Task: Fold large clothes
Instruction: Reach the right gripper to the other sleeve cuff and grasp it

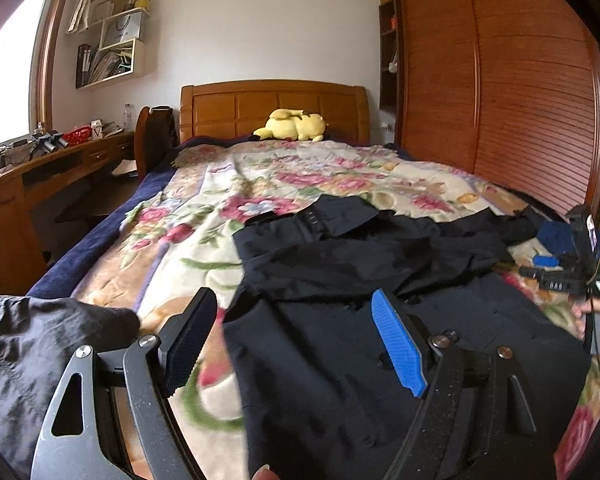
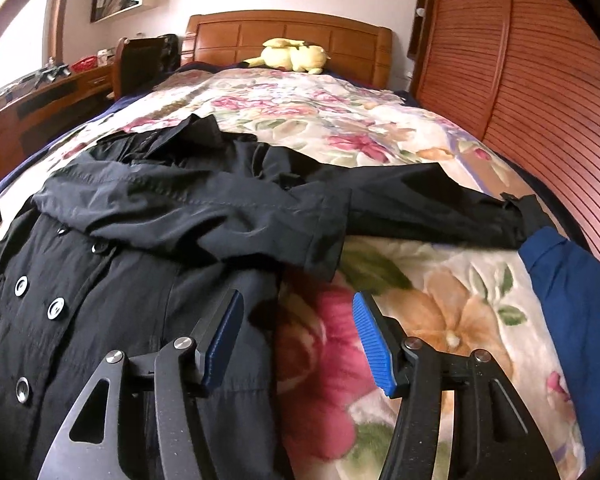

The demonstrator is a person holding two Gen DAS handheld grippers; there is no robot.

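Both open tongs [image 1: 300,340] [image 2: 298,340] hover over black coat [image 2: 140,240].

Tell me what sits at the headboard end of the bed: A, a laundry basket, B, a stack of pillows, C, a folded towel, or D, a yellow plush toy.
D: a yellow plush toy lies against the wooden headboard, beyond the black coat spread on the floral blanket.

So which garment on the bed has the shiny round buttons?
The black coat spread across the floral blanket; the blue garment at the right edge shows no buttons.
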